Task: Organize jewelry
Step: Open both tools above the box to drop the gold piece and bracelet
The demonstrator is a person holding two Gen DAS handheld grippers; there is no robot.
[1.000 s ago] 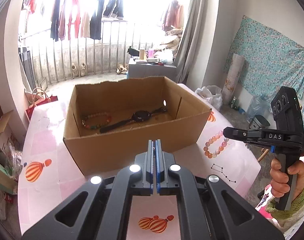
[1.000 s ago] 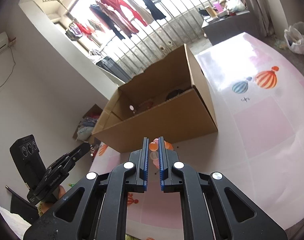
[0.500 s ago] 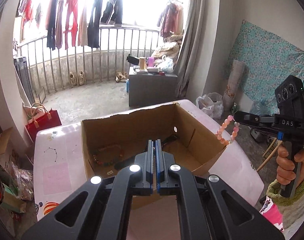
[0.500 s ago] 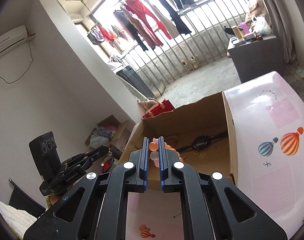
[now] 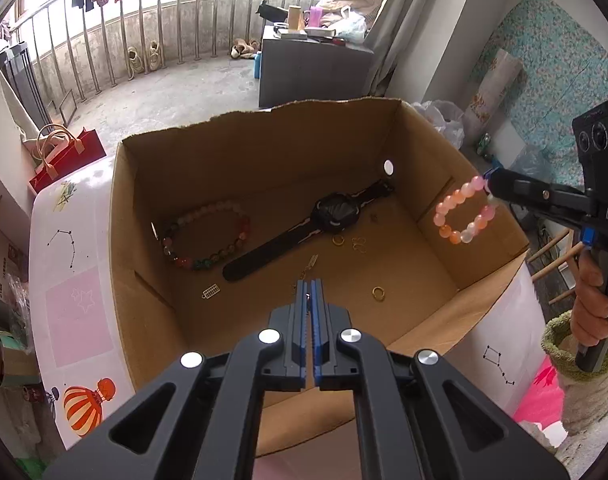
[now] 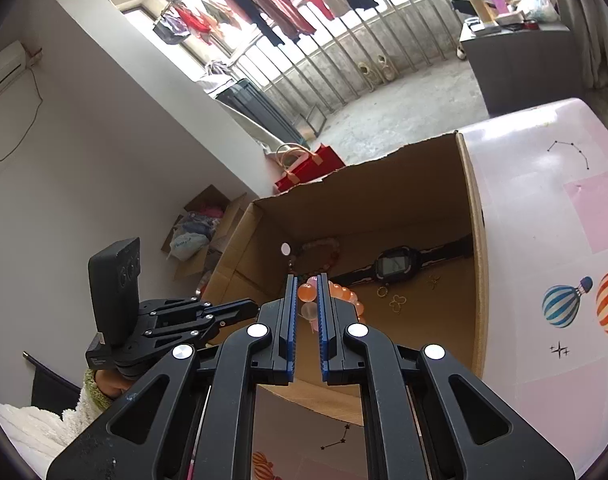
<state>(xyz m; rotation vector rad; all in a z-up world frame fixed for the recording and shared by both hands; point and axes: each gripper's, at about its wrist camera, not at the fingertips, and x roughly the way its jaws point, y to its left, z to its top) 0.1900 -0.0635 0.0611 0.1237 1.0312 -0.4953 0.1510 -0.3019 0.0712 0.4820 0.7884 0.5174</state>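
Cardboard box (image 5: pixel 264 168): open-topped, far rim torn, standing on a table (image 5: pixel 76 280) covered in a pink-and-white cloth printed with balloons and constellations.

Contents of box, on the floor:
- Multicoloured bead bracelet (image 5: pixel 208 236), lying flat at the left side.
- Black wristwatch (image 5: pixel 336 216), strap stretched out diagonally, just right of that bracelet.
- Gold rings (image 5: pixel 378 293), several, scattered in front of the watch; beside them small pale charms (image 5: pixel 211 291), too small to identify with certainty.

Pink-and-orange bead bracelet (image 5: pixel 464 216): off the table, hanging as a loop from the tip of the right gripper (image 6: pixel 307 296), in the air above the right-hand part of the box, touching neither wall nor floor. In the right wrist view its beads sit between the blue pads, which pinch them.

Left gripper (image 5: pixel 309 288): fingers pressed together with nothing between them, pointing steeply down into the box over its near edge, close to the loose rings.

Right hand (image 5: pixel 592 304): wrapped around the gripper's handle at the right edge, green knitted cuff at the wrist.
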